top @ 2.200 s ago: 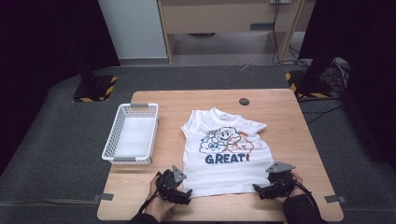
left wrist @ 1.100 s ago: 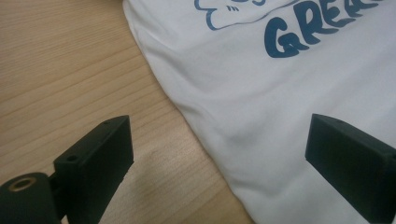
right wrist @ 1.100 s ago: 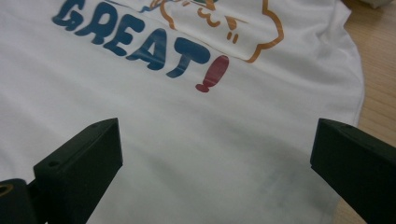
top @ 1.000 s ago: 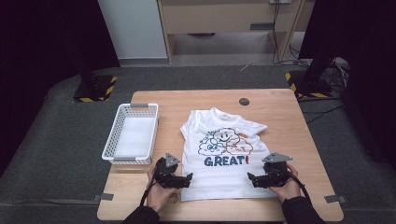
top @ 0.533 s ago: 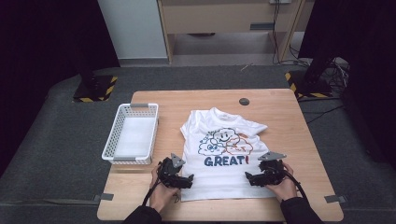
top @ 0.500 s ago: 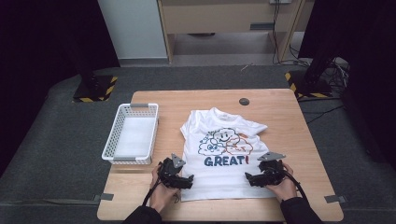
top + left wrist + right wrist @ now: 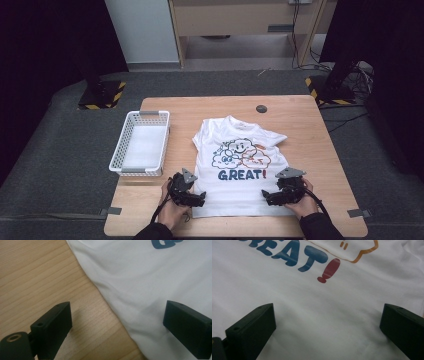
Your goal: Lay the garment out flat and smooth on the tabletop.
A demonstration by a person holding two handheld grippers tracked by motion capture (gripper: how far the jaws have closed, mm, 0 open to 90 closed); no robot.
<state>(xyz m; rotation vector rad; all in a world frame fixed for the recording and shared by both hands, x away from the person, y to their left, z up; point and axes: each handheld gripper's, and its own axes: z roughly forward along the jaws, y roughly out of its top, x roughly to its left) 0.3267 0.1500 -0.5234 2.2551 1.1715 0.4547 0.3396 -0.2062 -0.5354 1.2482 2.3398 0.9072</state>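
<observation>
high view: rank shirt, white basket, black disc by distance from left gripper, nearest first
1. T-shirt: lower-left hem right beside the left gripper.
2. White basket: up and left, near table edge.
3. Black disc: far side of table, right of centre.

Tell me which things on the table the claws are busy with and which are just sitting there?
Busy with, it seems:
- white T-shirt, lying flat
- left claw, open at its lower left edge
- right claw, open over its lower right part

Just sitting there:
- white basket, left of the shirt
- small dark round thing near the far edge
</observation>
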